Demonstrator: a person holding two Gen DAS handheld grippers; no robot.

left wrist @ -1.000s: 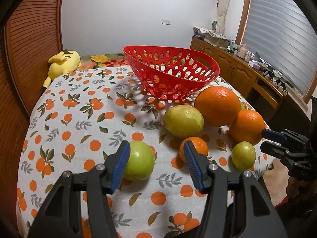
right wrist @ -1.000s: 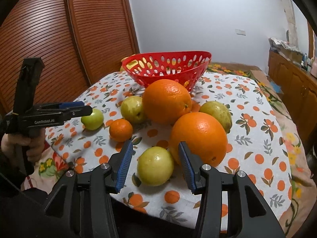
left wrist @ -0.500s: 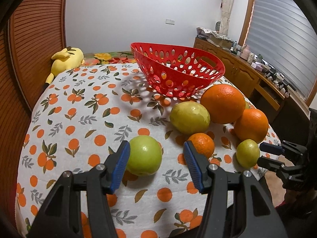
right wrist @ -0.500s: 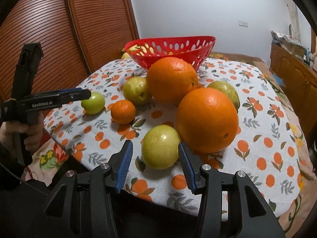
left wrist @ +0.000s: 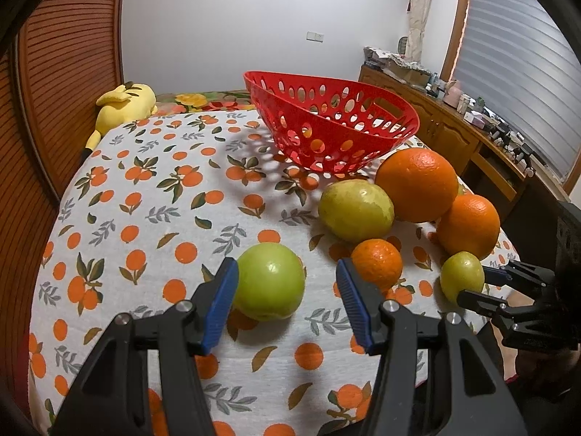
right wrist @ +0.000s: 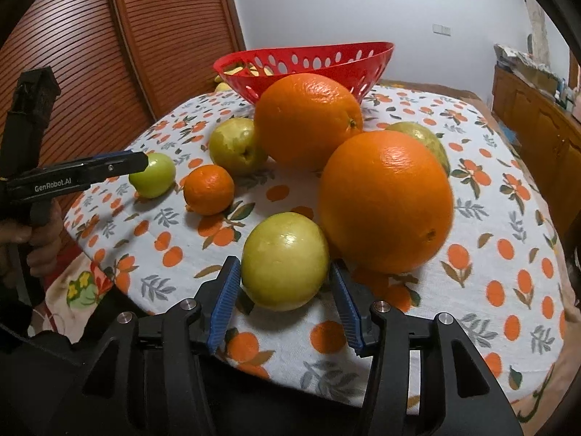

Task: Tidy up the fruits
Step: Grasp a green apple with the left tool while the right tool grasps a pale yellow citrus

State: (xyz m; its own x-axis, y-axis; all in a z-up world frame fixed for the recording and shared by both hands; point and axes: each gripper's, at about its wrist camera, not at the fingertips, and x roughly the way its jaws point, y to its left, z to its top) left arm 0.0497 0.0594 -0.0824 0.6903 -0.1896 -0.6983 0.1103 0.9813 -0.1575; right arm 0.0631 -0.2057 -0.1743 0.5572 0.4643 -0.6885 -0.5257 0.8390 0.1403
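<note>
My left gripper point(left wrist: 287, 290) is open, its jaws on either side of a green apple point(left wrist: 268, 280) on the table; the left pad touches or nearly touches it. My right gripper point(right wrist: 285, 290) is open around a yellow-green fruit point(right wrist: 285, 270), close on both sides. A red perforated basket point(left wrist: 326, 134) stands at the back, and also shows in the right wrist view point(right wrist: 308, 63). Two large oranges point(left wrist: 415, 183) point(left wrist: 468, 225), a small mandarin point(left wrist: 377, 263) and a yellow-green pear-like fruit point(left wrist: 356, 210) lie in front of it.
The round table point(left wrist: 145, 218) has an orange-print cloth and drops off at the near edges. A yellow plush toy point(left wrist: 121, 107) lies at the back left. Wooden louvred doors point(right wrist: 109, 54) stand on the left, a wooden sideboard point(left wrist: 454, 134) on the right.
Both grippers have moved forward. The green apple now sits between my left jaws and the yellow-green fruit sits deeper between my right jaws. No fruit has shifted.
</note>
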